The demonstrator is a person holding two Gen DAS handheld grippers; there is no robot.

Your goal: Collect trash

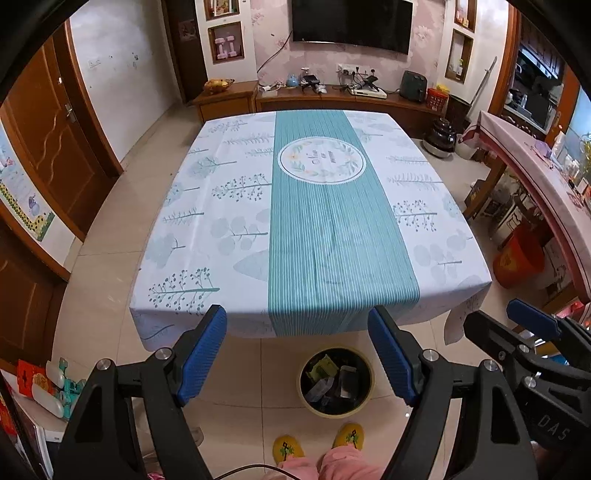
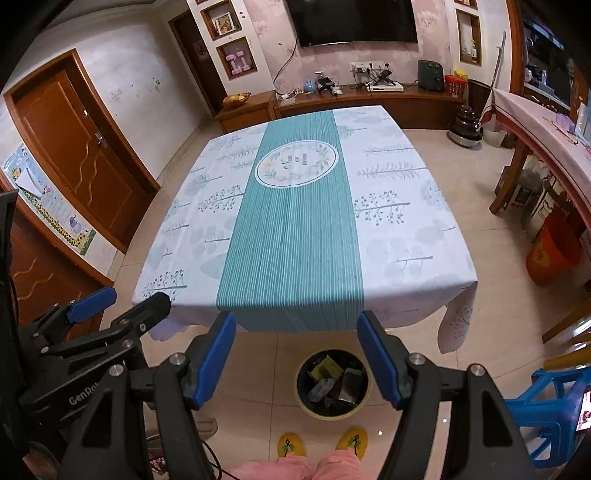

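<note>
**A:** How do your jaws stand?

**B:** Your left gripper (image 1: 297,354) has its blue pads wide apart with nothing between them. Your right gripper (image 2: 297,358) is the same, jaws spread and empty. The two sit side by side, each showing at the edge of the other's view, and neither touches anything.

**A:** And just below you?

**B:** Your yellow slippers (image 2: 321,445) and pink trouser legs (image 1: 328,467) are at the bottom edge. Right in front of your toes, on the tiled floor (image 1: 110,295), stands the round trash bin (image 2: 365,402) with a yellowish rim. The trash (image 2: 334,380) lies inside it: a yellow-green wrapper, clear crumpled plastic and a dark packet.

**A:** Anything beyond the bin?

**B:** The table (image 1: 236,206), under a white cloth printed with leaves and a teal striped runner, starts just past the bin. Its near edge hangs above the bin's far side. An orange bucket (image 2: 554,251) sits on the floor to your right, a blue plastic stool (image 2: 546,413) nearer. Farther back are a wooden sideboard (image 1: 332,101) and a wall television (image 1: 351,22).
</note>
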